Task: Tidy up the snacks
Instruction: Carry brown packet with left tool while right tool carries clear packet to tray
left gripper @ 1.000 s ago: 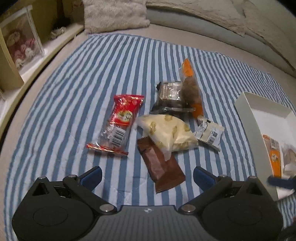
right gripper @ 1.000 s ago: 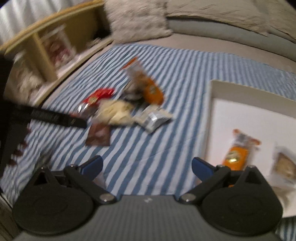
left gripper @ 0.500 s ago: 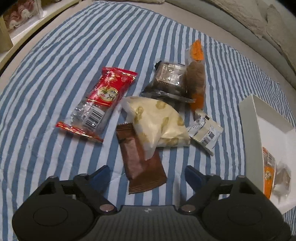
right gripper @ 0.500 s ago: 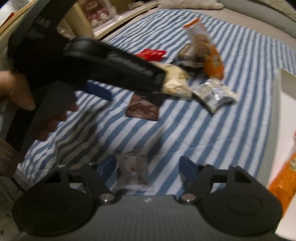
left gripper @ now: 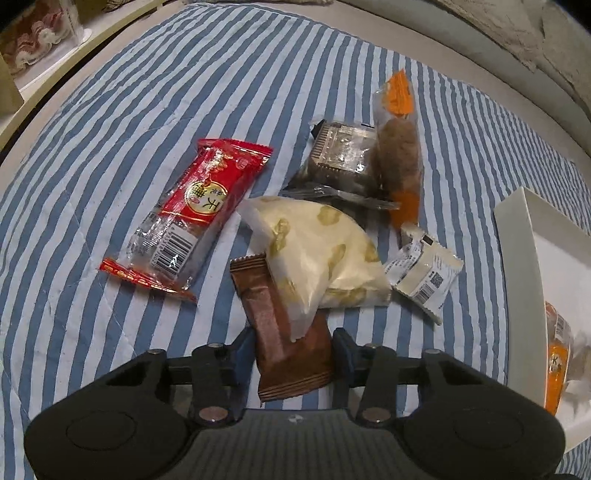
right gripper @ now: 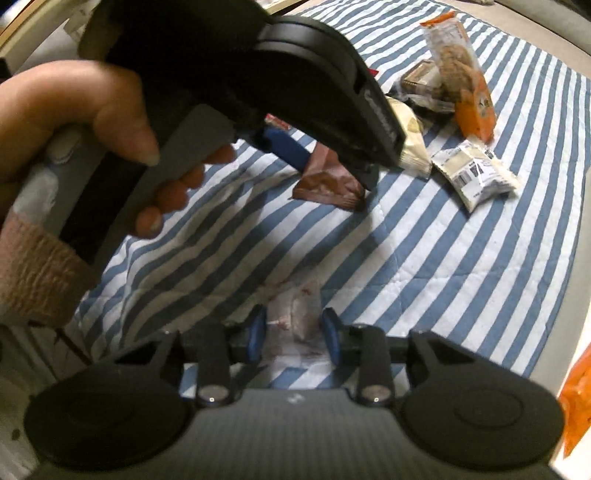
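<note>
Left wrist view: six snack packets (left gripper: 317,254) on striped cloth (left gripper: 110,122).

A blue-striped blanket (left gripper: 129,110) bears scattered snack packets (left gripper: 317,254) and a white tray (left gripper: 517,236).

glossy foil brown wrapper (left gripper: 291,354), matt quilted striped cloth (left gripper: 110,110).

Bedding and shelf surroundings
A blue-and-white striped blanket (left gripper: 110,122) is spreading across the frame, a wooden shelf (left gripper: 48,74) is curving along the upper left, and a fuzzy grey throw (left gripper: 524,33) is lying upper right.
</note>
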Demonstrator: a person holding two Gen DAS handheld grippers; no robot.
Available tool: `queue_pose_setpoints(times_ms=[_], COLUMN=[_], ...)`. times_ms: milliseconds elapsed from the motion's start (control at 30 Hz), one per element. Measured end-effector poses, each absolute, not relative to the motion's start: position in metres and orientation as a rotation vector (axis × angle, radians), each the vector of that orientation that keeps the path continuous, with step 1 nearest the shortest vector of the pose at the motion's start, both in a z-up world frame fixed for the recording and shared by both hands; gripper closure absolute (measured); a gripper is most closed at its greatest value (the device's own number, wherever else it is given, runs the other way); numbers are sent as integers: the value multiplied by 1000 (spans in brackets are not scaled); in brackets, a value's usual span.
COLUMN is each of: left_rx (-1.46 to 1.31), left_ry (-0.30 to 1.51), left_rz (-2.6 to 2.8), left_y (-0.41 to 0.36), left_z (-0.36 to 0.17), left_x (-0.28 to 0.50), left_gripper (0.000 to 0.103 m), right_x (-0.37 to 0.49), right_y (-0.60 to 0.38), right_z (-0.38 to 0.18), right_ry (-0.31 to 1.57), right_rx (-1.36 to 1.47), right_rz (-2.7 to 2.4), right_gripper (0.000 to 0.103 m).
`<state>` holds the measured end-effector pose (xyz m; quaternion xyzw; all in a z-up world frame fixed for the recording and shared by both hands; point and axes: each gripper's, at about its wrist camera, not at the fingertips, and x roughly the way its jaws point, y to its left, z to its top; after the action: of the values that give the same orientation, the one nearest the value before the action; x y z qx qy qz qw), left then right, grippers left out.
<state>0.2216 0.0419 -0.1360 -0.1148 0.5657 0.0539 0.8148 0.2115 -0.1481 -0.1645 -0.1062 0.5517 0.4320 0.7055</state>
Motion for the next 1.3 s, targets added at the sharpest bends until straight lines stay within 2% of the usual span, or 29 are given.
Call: queue_pose_setpoints(times_ms=[433, 867, 900, 933, 1067, 1167, 1200, 1233, 1300], left_rx=[-157, -248, -254, -259, -256, -227, -230, -239, -242], left_ry=[1216, 1135, 1125, 1116, 1126, 1167, 1183, 1189, 1188], left_rz=[32, -54, -59, -64, -64, -37, -33, -30, -29], left_y=[31, 33, 32, 32, 32, 31, 32, 32, 29], left_z=[-125, -92, -88, -85, -84, -92, -95, -99, -102], left_x=[193, 164, 164, 163, 162, 163, 163, 164, 164], left_gripper=[60, 63, 64, 73, 74, 65, 51, 42, 37], right_x=[217, 223, 221, 221, 224, 226, 227, 227, 227], right_y=[-173, -215, -217, -221, -234, -242, -243, -245, -245], right_z=[-152, -121, -119, -116, -106, -102, -102, -102, -102], right_ry=[1213, 1146, 1138, 1128, 1096, 1089, 1088, 1088, 1088], right_rx=[-178, -66, -55, -42, -4, 16, 19, 20, 17], right_rz=[894, 791, 785, 776, 740, 720, 716, 713, 710], right_gripper=[65, 65, 65, 65, 65, 65, 65, 65, 65])
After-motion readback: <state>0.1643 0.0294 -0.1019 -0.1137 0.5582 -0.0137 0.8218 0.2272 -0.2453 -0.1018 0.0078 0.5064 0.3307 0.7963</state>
